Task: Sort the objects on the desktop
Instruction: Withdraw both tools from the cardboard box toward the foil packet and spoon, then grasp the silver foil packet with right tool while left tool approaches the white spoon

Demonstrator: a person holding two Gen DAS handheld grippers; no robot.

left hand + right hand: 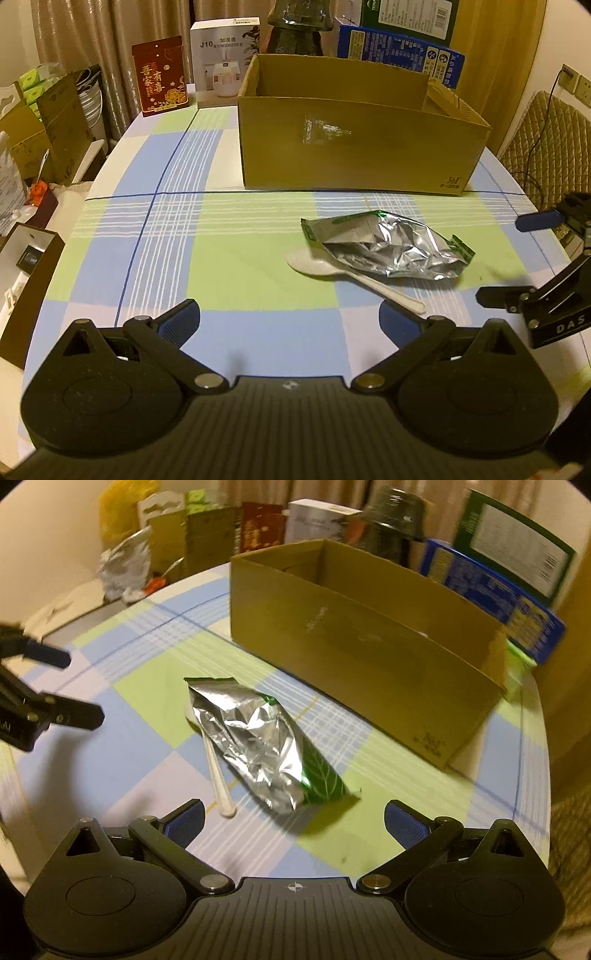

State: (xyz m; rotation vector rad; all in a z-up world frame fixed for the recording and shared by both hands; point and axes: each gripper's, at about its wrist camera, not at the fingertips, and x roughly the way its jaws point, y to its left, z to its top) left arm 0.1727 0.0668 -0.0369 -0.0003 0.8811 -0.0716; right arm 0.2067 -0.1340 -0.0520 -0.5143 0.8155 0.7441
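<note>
Spoon [218, 771] bowl hidden under foil pouch [266, 746]; background boxes blurred.

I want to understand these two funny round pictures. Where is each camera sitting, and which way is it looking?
Left wrist view: sits on the left gripper, looks across the checked table at the foil bag, white spoon and cardboard box; its own open fingers show, the right gripper at the right edge.
Right wrist view: sits on the right gripper, faces the same bag from its other side; the left gripper shows at left.
Both share bag, spoon, box, table.
</note>
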